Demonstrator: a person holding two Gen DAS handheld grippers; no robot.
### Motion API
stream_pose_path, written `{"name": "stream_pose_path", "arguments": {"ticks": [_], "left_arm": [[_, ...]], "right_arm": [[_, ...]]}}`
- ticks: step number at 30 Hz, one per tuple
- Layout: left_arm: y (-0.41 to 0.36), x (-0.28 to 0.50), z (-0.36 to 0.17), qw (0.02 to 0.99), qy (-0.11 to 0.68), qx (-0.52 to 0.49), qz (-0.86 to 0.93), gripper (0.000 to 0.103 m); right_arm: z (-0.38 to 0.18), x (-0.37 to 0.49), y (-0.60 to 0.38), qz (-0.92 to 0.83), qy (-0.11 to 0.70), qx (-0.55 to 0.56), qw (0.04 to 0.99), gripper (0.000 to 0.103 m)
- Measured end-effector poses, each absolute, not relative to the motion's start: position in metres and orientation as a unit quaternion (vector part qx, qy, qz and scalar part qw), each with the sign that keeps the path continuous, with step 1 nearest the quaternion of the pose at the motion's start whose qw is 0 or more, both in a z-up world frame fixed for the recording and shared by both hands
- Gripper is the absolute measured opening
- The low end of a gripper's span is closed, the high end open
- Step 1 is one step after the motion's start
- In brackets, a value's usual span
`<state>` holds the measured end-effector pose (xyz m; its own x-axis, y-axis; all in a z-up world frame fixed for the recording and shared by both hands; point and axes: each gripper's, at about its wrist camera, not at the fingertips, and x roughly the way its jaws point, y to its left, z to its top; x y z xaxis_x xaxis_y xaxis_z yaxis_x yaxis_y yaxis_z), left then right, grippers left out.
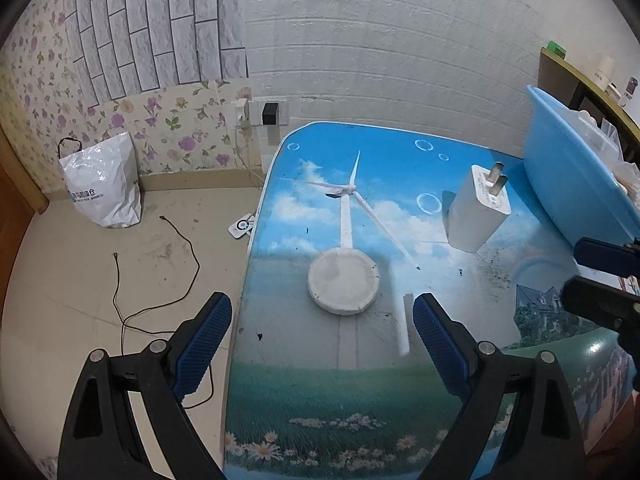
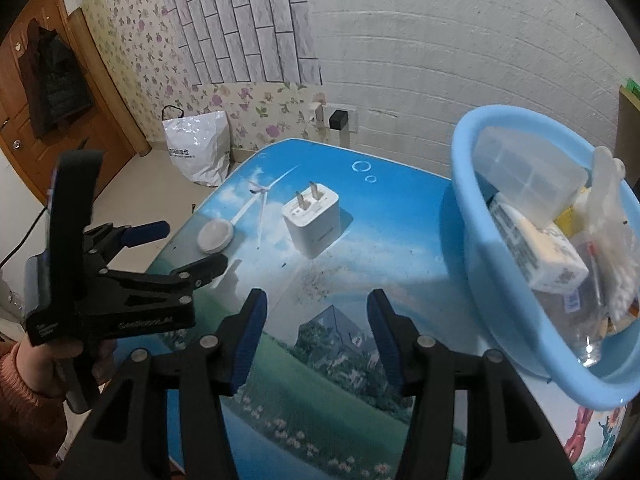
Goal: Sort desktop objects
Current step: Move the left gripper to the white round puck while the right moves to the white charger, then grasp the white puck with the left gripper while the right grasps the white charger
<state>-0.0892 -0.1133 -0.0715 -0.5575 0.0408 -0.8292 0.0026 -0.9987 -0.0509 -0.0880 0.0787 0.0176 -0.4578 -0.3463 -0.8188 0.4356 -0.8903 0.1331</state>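
Observation:
A white round disc lies on the picture-printed table. Just short of it my left gripper stands wide open with nothing between its fingers. A white plug adapter stands farther in, prongs up. Nearer than the adapter, above bare table, my right gripper is open and holds nothing. The blue basin at the right holds a clear box, a white carton and a plastic bag.
The table's left edge drops to a tiled floor with a black cable and a white shopping bag. A wall socket sits behind the table. A wooden door stands far left. A hand in an orange sleeve grips the left tool.

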Motion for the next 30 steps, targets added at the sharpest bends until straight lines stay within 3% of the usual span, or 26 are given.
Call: {"name": "stream_pose_path", "arguments": {"ticks": [3,5,8,14,30], "left_arm": [[-0.113,-0.092,-0.073,0.012,-0.018,-0.466,0.884,0.092],[-0.114,-0.094,-0.073,0.01,-0.012,-0.462,0.887,0.092],[-0.114,-0.096,-0.075,0.019,-0.015,-0.464,0.885,0.082],[-0.111,-0.099,-0.076,0.022,0.001,-0.456,0.89,0.072],[-0.114,-0.098,-0.079,0.026,0.003,-0.448,0.894,0.07]], "right_arm": [[0.013,-0.095,0.072,-0.851,0.048,0.469,0.231,0.066],[0.011,-0.098,0.068,-0.85,0.05,0.469,0.234,0.066],[0.007,-0.101,0.064,-0.849,0.056,0.471,0.235,0.067],[-0.001,-0.111,0.058,-0.85,0.07,0.469,0.227,0.067],[-0.008,-0.139,0.033,-0.856,0.064,0.467,0.214,0.067]]}}
